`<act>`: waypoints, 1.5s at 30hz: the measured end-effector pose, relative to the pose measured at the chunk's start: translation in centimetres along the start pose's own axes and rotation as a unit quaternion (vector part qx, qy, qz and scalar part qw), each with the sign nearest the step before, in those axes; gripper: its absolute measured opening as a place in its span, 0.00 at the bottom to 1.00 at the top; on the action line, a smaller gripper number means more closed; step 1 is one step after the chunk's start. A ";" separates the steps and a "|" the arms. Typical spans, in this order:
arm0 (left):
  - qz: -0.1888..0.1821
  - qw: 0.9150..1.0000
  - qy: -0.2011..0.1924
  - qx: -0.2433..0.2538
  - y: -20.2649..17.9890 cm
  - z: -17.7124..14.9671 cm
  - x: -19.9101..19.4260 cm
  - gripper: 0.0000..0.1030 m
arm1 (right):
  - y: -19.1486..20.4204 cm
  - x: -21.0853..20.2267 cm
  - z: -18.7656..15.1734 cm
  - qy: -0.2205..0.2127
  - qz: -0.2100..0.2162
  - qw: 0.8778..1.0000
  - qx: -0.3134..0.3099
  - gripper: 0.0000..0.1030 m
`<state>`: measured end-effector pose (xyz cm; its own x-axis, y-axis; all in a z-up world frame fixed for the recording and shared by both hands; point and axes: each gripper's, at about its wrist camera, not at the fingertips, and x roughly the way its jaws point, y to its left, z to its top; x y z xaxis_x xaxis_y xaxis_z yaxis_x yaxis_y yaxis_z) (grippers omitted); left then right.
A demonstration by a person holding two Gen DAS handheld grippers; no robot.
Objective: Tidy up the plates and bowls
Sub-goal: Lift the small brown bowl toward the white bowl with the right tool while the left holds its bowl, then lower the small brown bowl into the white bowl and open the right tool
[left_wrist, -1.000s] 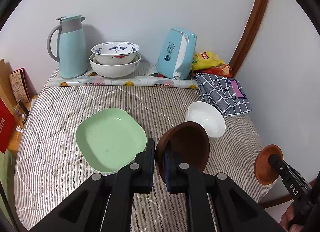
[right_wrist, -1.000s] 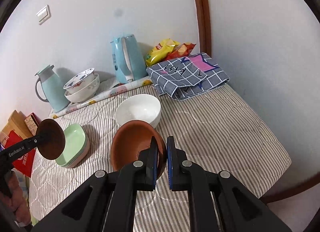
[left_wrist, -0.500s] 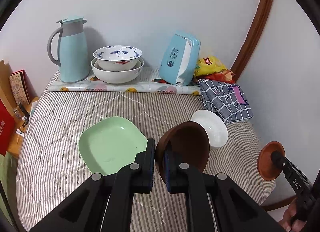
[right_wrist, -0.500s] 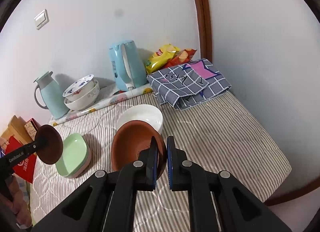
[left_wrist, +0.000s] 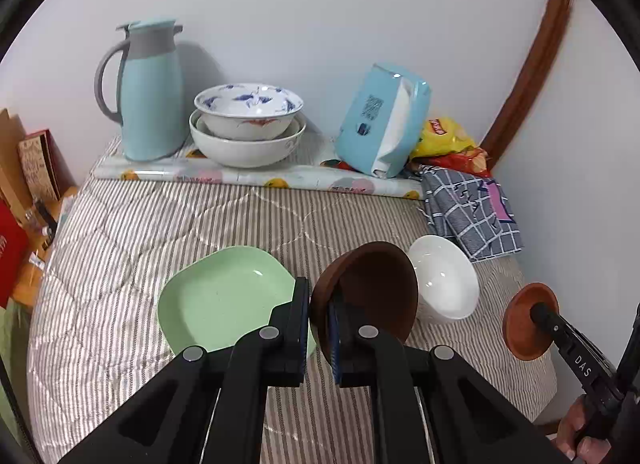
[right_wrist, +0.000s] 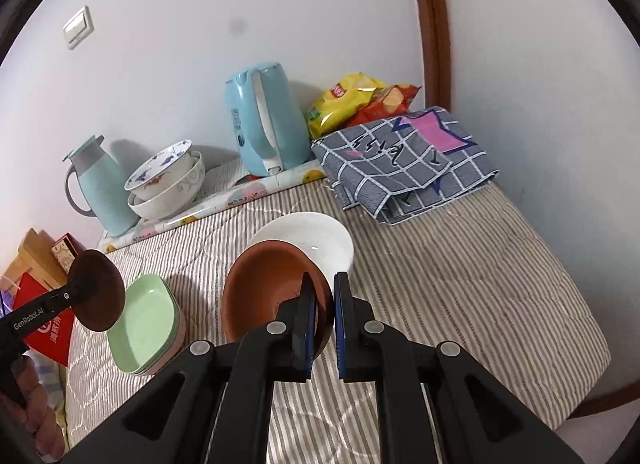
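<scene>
Tools angled downward above the striped bed [left_wrist: 132, 248]: left tool [left_wrist: 319, 320] and right tool [right_wrist: 325, 318] each clamp a brown bowl (rims pinched).

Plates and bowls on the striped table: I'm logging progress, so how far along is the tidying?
Done, apparently: two patterned porcelain bowls nested at the back, pale green square plates stacked. In hand: each claw, left and right, grips a small brown round bowl, and. Left: placing both; the plain white bowl stands alone.

The right gripper [right_wrist: 320, 320] jaws clamp a brown bowl's [right_wrist: 268, 296] rim above the striped bed [right_wrist: 460, 284].
</scene>
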<state>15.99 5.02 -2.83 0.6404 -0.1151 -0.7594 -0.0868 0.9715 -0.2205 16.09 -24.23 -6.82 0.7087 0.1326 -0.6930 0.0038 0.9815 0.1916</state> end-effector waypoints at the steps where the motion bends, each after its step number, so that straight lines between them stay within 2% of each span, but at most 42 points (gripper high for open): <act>1: 0.000 1.000 0.004 -0.001 0.1 0.0 0.5 0.09 | 0.0 0.3 0.0 0.002 0.000 1.000 0.000 0.08; 24: 0.005 1.000 0.025 -0.006 0.9 1.9 4.8 0.09 | 1.4 9.1 2.5 0.037 -0.003 0.999 -0.027 0.08; 36: 0.013 0.999 0.030 -0.010 1.7 2.9 6.5 0.09 | 2.4 13.7 2.3 0.069 -0.005 0.997 -0.045 0.08; 45: 0.010 0.999 0.035 -0.014 2.3 3.0 7.4 0.09 | 2.0 15.0 2.1 0.081 -0.014 0.996 -0.038 0.08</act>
<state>22.83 7.06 -7.09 0.5838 -0.1115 -0.8042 -0.1208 0.9676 -0.2219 28.21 -20.53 -15.43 0.5865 0.1187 -0.8012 -0.0354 0.9920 0.1210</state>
